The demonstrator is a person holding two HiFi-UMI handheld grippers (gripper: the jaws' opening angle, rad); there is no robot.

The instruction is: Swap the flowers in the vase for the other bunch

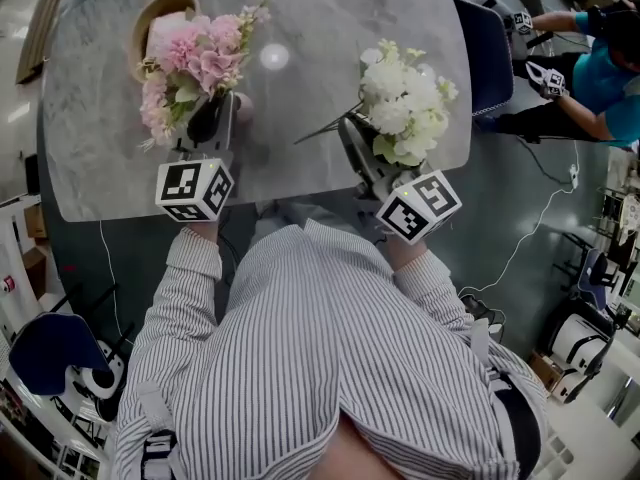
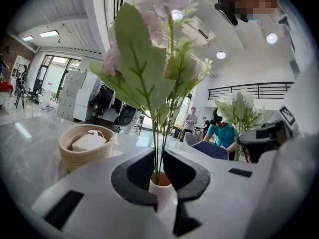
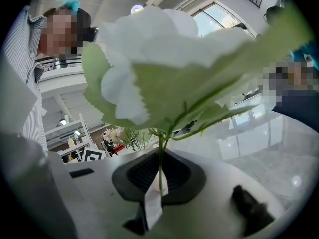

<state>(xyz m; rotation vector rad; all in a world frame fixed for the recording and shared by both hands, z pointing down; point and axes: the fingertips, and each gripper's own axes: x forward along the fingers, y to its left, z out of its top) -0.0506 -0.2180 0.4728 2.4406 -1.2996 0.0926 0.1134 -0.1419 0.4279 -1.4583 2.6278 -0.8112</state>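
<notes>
A pink bunch (image 1: pixel 195 53) stands over a small pale pink vase (image 1: pixel 243 105) on the marble table (image 1: pixel 90 158). In the left gripper view its green stems (image 2: pixel 158 148) drop into the vase mouth (image 2: pixel 162 185), just below my left gripper (image 2: pixel 160 168). Those jaws stand slightly apart, with the stems loose in the narrow gap. My left gripper (image 1: pixel 215 108) sits at the bunch's base. My right gripper (image 1: pixel 352 133) holds the white bunch (image 1: pixel 405 98) over the table's near right part. Its jaws (image 3: pixel 160 176) are shut on the thin stem, and a white tag (image 3: pixel 152 205) hangs there.
A woven basket (image 1: pixel 160 13) with a white object inside sits at the table's far left, also in the left gripper view (image 2: pixel 84 146). A blue chair (image 1: pixel 485 53) stands at the table's right edge, with a seated person (image 1: pixel 600 68) beyond it. Equipment and cables lie on the floor.
</notes>
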